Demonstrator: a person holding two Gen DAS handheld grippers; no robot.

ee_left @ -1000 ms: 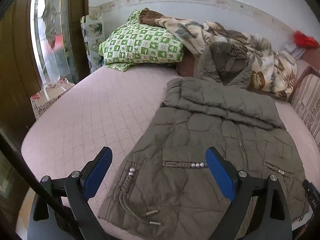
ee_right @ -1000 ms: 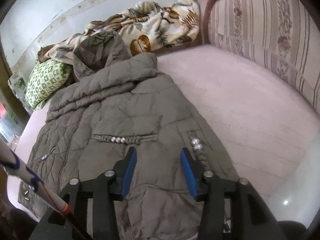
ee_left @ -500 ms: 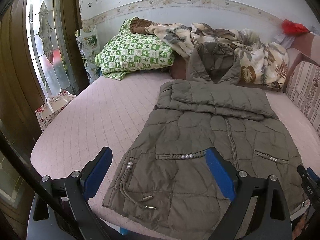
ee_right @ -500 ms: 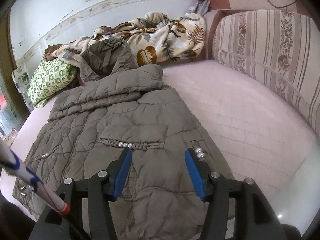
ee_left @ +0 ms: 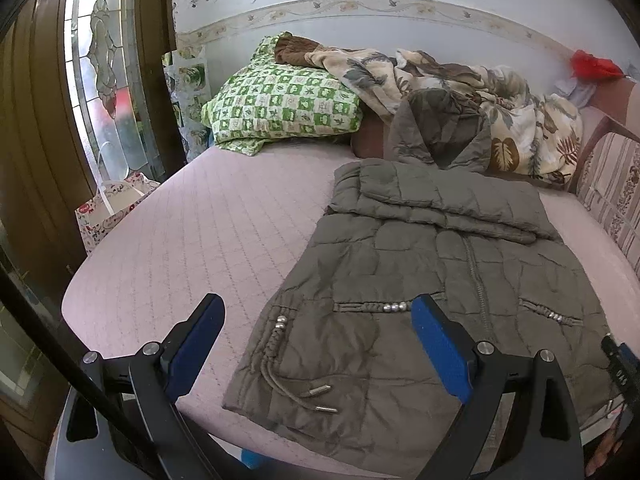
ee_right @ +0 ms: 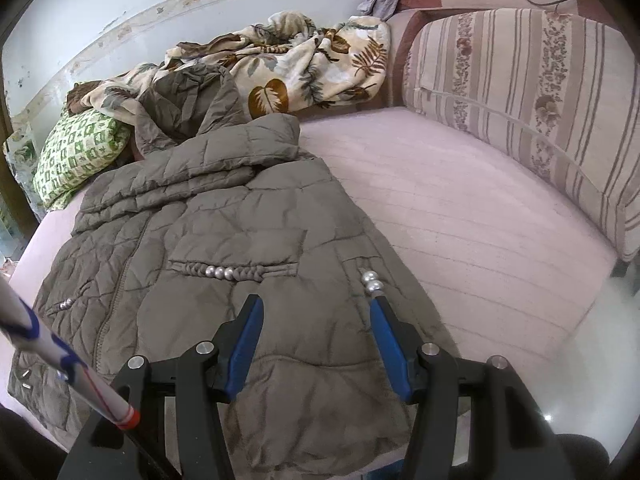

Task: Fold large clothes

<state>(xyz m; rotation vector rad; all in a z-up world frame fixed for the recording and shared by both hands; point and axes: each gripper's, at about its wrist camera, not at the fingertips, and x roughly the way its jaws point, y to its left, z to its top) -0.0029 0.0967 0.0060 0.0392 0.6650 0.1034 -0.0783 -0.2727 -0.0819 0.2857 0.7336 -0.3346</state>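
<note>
Jacket [ee_left: 432, 280], one, flat on bed [ee_left: 192, 248]; two hand-held grippers [ee_left: 316, 340] [ee_right: 316, 320], both wide, empty.

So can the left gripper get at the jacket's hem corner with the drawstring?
Probably yes. The left gripper is open just above the jacket, and the drawstring corner lies bare between its jaws with nothing over it.

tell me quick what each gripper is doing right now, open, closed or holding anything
Left gripper: open wide, holding nothing, above the jacket hem.
Right gripper: open, holding nothing, over the jacket's lower front.
</note>
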